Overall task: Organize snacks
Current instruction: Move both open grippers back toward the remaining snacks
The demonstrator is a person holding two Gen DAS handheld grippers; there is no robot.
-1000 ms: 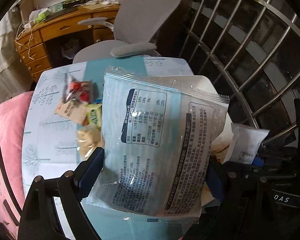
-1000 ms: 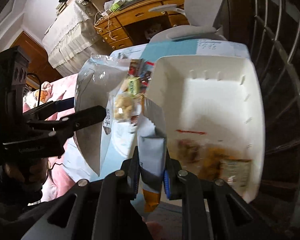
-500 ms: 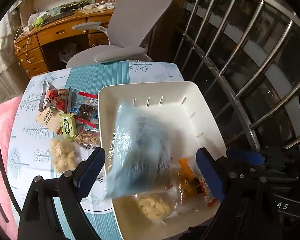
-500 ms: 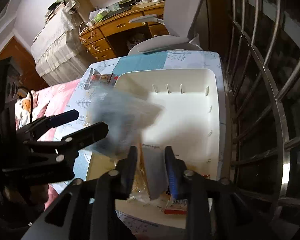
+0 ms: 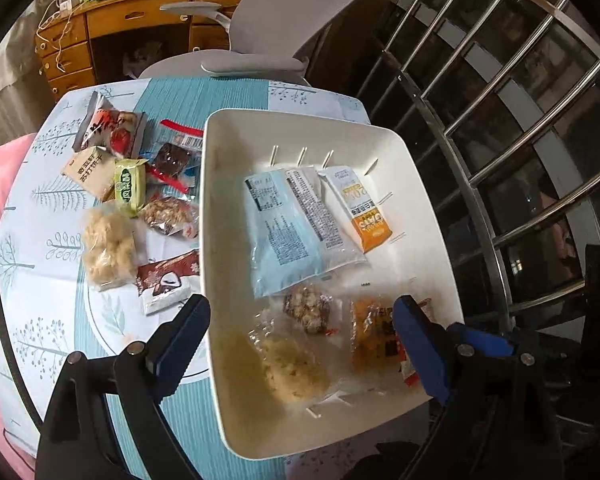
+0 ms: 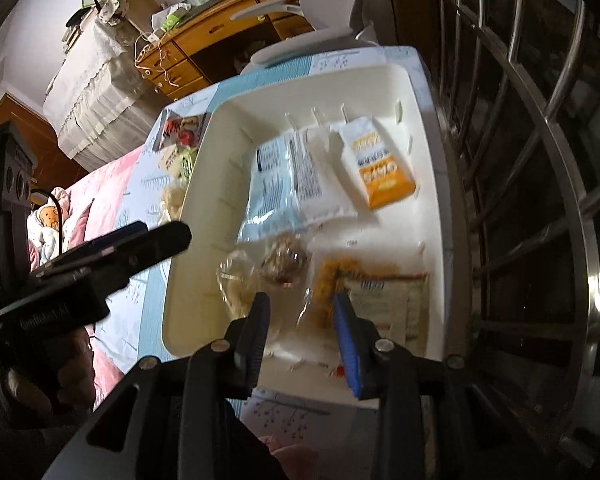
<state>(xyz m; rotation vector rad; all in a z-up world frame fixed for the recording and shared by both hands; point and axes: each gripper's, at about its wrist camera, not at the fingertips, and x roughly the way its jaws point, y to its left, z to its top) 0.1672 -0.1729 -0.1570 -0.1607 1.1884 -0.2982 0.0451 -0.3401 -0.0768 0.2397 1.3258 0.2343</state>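
Inside white bin (image 5: 428,208), snack packets (both claws empty)

home bedroom/study | wooden desk (image 5: 140,12) with drawers, grey office chair (image 5: 268,40) ahead of tool | pink bedding (image 6: 96,200) left | window bars (image 5: 500,120) right

Both wrist views look steeply down from above the near edge of the white tray (image 5: 428,184), facing its far rim and the grey chair (image 5: 260,64) beyond. The left view sits close and takes in the worktop (image 5: 52,216) left of the tray. The right view (image 6: 428,128) hangs similarly close, tilted, sharing the tray's interior.
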